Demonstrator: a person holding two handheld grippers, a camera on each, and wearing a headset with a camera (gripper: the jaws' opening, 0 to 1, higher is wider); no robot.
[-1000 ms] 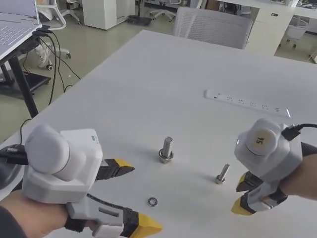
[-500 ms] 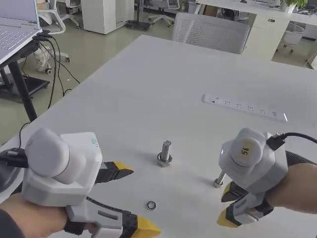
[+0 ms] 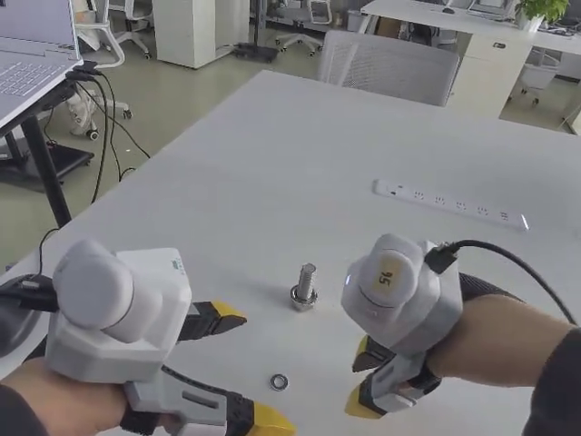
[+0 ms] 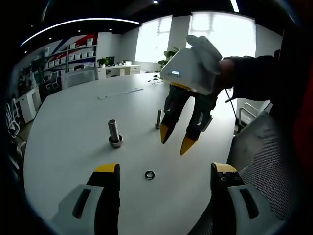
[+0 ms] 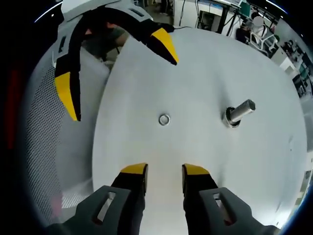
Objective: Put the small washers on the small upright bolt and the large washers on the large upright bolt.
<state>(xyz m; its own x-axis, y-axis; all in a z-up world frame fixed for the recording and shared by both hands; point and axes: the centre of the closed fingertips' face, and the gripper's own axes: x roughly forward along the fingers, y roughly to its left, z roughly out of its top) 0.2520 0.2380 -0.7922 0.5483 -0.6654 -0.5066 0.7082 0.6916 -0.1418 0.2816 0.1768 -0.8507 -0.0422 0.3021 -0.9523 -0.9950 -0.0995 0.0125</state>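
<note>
A lone washer (image 3: 280,381) lies flat on the white table (image 3: 272,163), at 7 o'clock from the large upright bolt (image 3: 305,286). The left tool (image 3: 247,368), at the washer's 9 o'clock, gapes wide and empty. The right tool (image 3: 361,381), at its 3 o'clock, is narrowly parted, gripping nothing. The small upright bolt (image 4: 158,119) stands near the right tool in the left gripper view.

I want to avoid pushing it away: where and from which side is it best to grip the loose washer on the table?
Probably its outer rim, one jaw on each opposite edge, coming down from above. The washer lies flat on the table and looks thin, so a sideways approach would likely only slide it. The large bolt stands well apart.
</note>
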